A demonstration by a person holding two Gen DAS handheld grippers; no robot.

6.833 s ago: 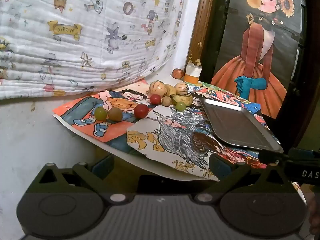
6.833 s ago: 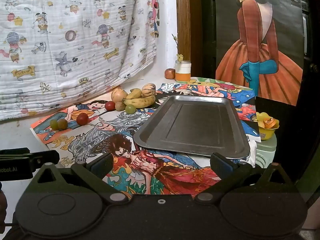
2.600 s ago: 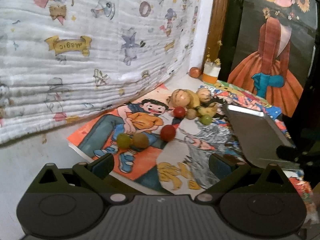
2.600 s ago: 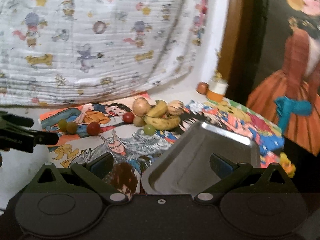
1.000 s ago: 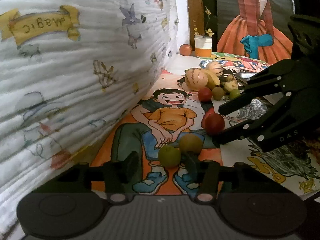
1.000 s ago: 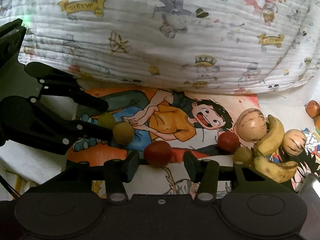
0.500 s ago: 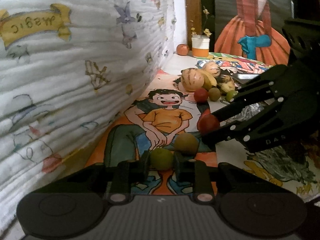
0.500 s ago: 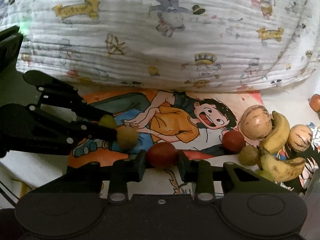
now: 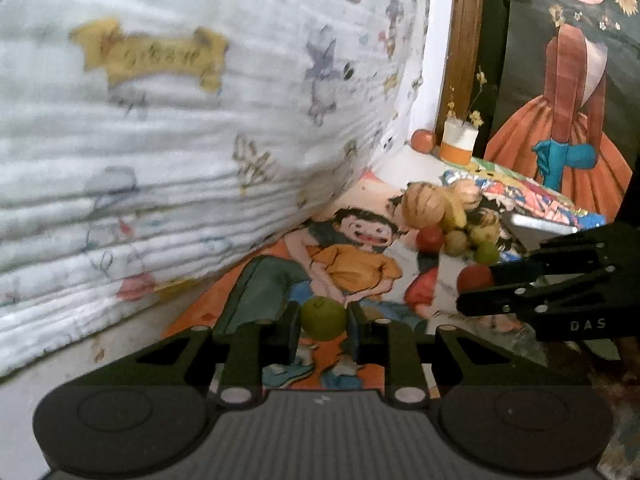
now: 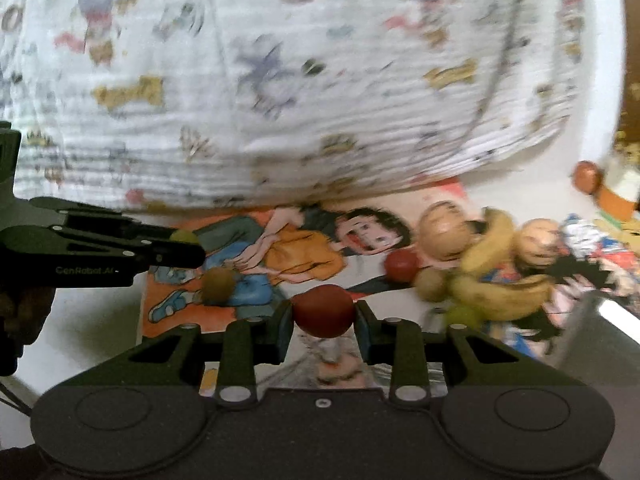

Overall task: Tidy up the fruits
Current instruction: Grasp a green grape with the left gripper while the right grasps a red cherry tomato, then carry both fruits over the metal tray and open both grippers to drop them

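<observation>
A green round fruit (image 9: 323, 317) sits between the pads of my left gripper (image 9: 323, 322), which is shut on it just above the cartoon poster (image 9: 352, 268). My right gripper (image 10: 323, 320) is shut on a red round fruit (image 10: 323, 311). Each gripper shows in the other's view: the right gripper (image 9: 478, 286) carries the red fruit (image 9: 475, 278) at the right, and the left gripper (image 10: 186, 245) is at the left with the green fruit (image 10: 184, 235). A brownish fruit (image 10: 218, 282) lies on the poster between them. The metal tray (image 10: 612, 320) shows at the right edge.
A pile with striped melons (image 10: 442, 232), bananas (image 10: 486, 242), a red fruit (image 10: 402, 265) and small green ones lies beside the tray. A jar (image 9: 458, 142) and an orange fruit (image 9: 424, 140) stand in the far corner. A printed cloth (image 9: 180, 120) hangs close on the left.
Both grippers closed on their fruits and lifted them off the poster. The right gripper has carried the red fruit to the right; the brownish fruit stays put.
</observation>
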